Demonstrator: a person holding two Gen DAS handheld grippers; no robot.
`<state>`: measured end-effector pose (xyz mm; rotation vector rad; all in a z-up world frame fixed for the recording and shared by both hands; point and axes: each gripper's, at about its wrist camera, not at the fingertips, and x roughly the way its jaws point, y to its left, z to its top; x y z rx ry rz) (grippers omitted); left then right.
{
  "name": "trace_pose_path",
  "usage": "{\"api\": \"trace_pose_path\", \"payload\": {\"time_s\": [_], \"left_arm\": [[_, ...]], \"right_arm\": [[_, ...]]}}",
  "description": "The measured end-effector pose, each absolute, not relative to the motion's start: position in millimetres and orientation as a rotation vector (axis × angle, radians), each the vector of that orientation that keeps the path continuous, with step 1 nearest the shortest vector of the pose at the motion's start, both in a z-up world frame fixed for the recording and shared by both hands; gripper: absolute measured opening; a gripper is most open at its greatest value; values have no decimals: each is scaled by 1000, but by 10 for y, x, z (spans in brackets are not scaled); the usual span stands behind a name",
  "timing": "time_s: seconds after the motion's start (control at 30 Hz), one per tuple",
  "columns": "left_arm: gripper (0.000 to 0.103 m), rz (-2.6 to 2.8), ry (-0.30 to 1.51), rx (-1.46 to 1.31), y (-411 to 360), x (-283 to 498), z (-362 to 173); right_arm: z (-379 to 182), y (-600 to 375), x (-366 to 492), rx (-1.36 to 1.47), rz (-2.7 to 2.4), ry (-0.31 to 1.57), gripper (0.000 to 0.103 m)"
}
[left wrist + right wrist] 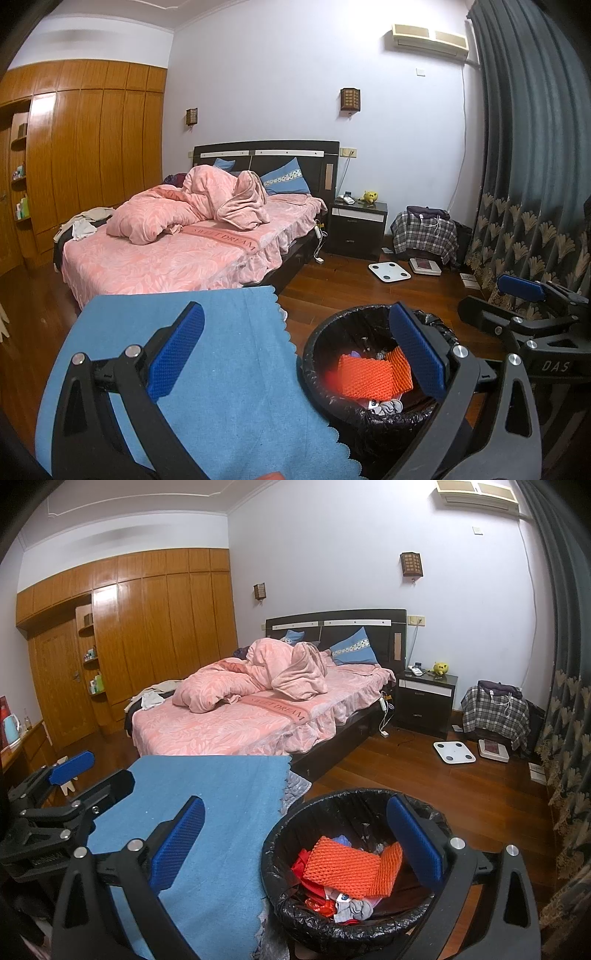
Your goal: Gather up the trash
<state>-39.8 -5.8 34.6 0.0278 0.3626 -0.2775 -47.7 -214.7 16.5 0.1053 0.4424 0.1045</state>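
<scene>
A black bin (317, 354) lined with a black bag stands on the wood floor beside a table under a blue cloth (236, 362). Inside it lie orange foam netting (365, 376) and other scraps. The bin (277, 853) and the netting (343, 864) also show in the right wrist view. My left gripper (295, 350) is open and empty, above the cloth's edge and the bin. My right gripper (295, 838) is open and empty, over the bin's left rim. Each gripper shows at the edge of the other's view.
A bed with pink bedding (166, 254) stands behind the table. A dark nightstand (356, 225), a white scale (389, 271) and a stool with plaid cloth (424, 232) are at the right. Curtains (535, 147) hang far right. A wooden wardrobe (92, 147) fills the left wall.
</scene>
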Motion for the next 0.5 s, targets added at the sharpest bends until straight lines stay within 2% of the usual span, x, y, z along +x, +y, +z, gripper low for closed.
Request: {"api": "trace_pose_path", "payload": {"time_s": [0.5], "left_arm": [[97,-278,365,27,-47,-388,353]], "right_arm": [[173,-2137,-482,105,104,443,97]]}}
